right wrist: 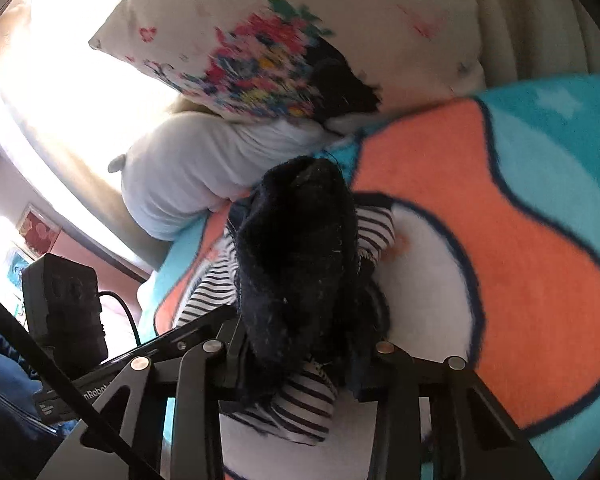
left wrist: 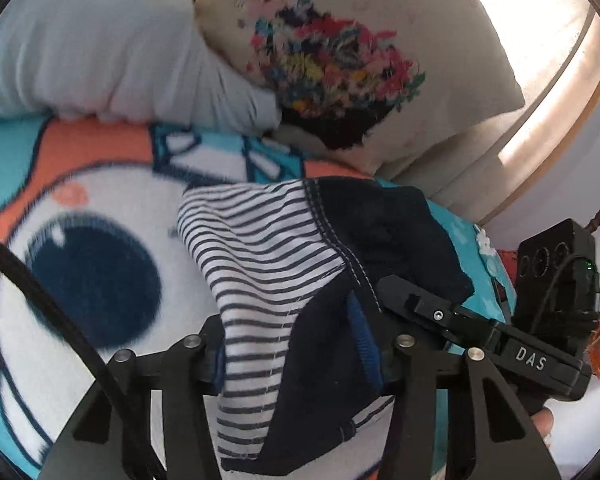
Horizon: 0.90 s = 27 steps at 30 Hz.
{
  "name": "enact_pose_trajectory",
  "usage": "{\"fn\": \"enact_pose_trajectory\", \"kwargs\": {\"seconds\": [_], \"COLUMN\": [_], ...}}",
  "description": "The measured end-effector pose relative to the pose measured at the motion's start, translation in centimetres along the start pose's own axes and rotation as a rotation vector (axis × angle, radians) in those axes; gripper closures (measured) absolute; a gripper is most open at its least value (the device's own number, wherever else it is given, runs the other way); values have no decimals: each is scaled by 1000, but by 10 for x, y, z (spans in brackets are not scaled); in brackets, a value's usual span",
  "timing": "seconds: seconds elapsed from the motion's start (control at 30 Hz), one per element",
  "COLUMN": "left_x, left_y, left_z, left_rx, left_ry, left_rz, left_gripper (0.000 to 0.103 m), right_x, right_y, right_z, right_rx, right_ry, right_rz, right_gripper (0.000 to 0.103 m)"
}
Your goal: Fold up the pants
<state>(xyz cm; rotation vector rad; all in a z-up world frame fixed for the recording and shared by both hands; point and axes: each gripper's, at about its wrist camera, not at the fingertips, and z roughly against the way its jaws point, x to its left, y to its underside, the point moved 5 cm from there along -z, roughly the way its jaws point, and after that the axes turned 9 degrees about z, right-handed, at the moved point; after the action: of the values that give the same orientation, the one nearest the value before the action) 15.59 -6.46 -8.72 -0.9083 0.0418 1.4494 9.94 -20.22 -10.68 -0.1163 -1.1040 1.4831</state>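
Note:
The pants (left wrist: 268,264) are small, dark navy with a white and navy striped lining, and hang bunched above a cartoon fleece blanket (left wrist: 100,184). My left gripper (left wrist: 300,360) is shut on one part of the fabric, which drapes between its jaws. The right gripper's black body (left wrist: 480,332) reaches in from the right and touches the same garment. In the right wrist view my right gripper (right wrist: 300,364) is shut on the pants (right wrist: 296,264), whose navy bulk hides the fingertips.
A pale grey pillow (left wrist: 100,48) and a cream pillow with a colourful floral patch (left wrist: 340,60) lie at the head of the bed. A bright window (left wrist: 540,8) is behind them. The left gripper's body and camera block (right wrist: 64,300) show at lower left.

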Motion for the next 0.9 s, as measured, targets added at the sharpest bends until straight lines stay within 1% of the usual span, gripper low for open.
{"fn": "enact_pose_trajectory", "kwargs": {"seconds": [0.1,0.17,0.2,0.23,0.3,0.37,0.43,0.47,0.5,0.57,0.6,0.63,0.67,0.73,0.77,0.8,0.83,0.87,0.9], "left_x": [6,17,22,27,34,39,43,44,43,47,50,54,58,64,65,63,62,60,58], "left_y": [-12,-12,-9,-5,3,9,13,14,14,13,13,15,17,22,25,26,26,26,26], "left_z": [-9,-20,-23,-24,-20,-9,5,13,20,29,28,24,19,11,10,11,11,12,13], "left_rx": [-11,10,26,37,48,47,21,-5,-31,-78,-79,-61,-37,-13,-12,-23,-29,-34,-37], "left_ry": [-56,-109,-110,-101,-81,-61,-60,-61,-69,-93,-99,-110,-128,-149,-154,-161,-170,-174,-173], "left_rz": [-9,-2,12,24,34,32,26,21,20,31,39,49,62,73,66,52,39,31,28], "left_gripper": [52,47,45,44,43,43,43,43,41,36,36,36,36,36,36,36,36,36,36], "right_x": [-1,-6,-9,-10,-11,-6,6,12,19,26,26,24,19,17,19,22,26,31,38], "right_y": [-9,-8,-5,-3,-1,-4,-13,-16,-20,-24,-24,-24,-22,-19,-18,-19,-20,-22,-24], "right_z": [-12,-21,-23,-24,-17,1,26,33,38,37,34,31,31,49,62,69,74,75,70], "right_rx": [11,33,47,54,61,22,-66,-95,-120,-139,-148,-156,-178,-281,-349,-375,-384,-375,-335], "right_ry": [43,92,114,117,124,161,182,175,145,92,93,127,220,396,460,446,386,315,203], "right_rz": [20,30,31,31,28,37,68,76,82,75,72,67,52,48,57,63,72,82,98], "right_gripper": [65,64,63,60,59,59,59,59,58,57,57,57,57,57,57,57,57,57,56]}}
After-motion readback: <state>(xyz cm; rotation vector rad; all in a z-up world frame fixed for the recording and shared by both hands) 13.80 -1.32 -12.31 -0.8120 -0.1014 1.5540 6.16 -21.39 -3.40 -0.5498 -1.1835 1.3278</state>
